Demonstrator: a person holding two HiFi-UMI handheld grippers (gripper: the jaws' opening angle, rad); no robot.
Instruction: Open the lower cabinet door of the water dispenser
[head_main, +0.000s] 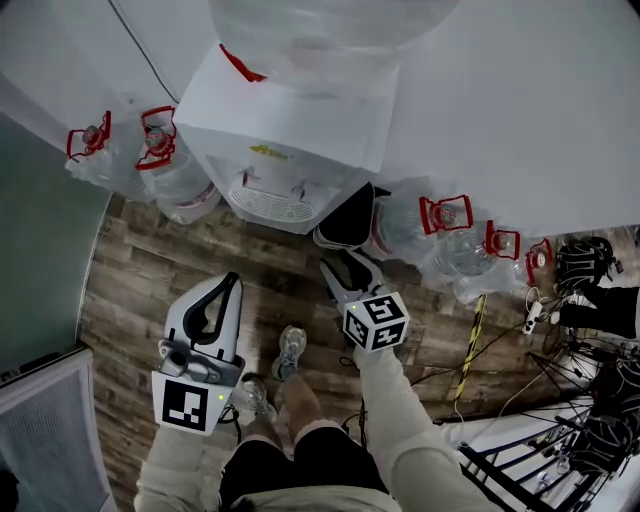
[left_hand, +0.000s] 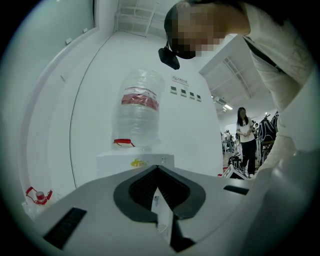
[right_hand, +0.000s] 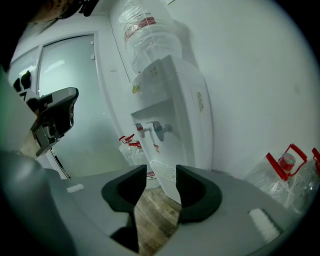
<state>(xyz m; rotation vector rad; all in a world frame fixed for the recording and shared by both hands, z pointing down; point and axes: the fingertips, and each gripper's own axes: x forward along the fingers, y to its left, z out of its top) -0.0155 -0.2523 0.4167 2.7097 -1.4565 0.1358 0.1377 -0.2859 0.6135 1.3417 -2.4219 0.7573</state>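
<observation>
At the bottom of the head view, the person's legs and 2 shoes (head_main: 290, 350) stand on the wood floor (head_main: 140, 270).

The left hand-held gripper (head_main: 233, 283) is held at the lower left, well short of the machine. Its jaws are closed, tips together (left_hand: 157, 170), with no object gripped. In the left gripper view it points about level at the upper body of the water dispenser (left_hand: 135, 161).

The right hand-held gripper (head_main: 345, 268) is ahead of the left one and near the foot of the dispenser, angled downward. Its jaws stand apart and empty (right_hand: 161, 182). Between them the right gripper view shows floorboards and the round drip grille (right_hand: 162, 170) with the white front panel just below it. The jaws do not touch the machine.

The water dispenser (head_main: 290, 130) stands against the white wall, with a large clear bottle (head_main: 320, 40) inverted on top and 2 taps (right_hand: 152, 127) above the grille. In the head view its lower cabinet door is hidden under the tap ledge. The right gripper view shows only the top of that lower front, so the door's state cannot be told.

2 red-handled bottles (head_main: 165, 160) stand left of the dispenser and 3 more (head_main: 445, 235) to its right. Cables (head_main: 590, 410) lie at the far right.
</observation>
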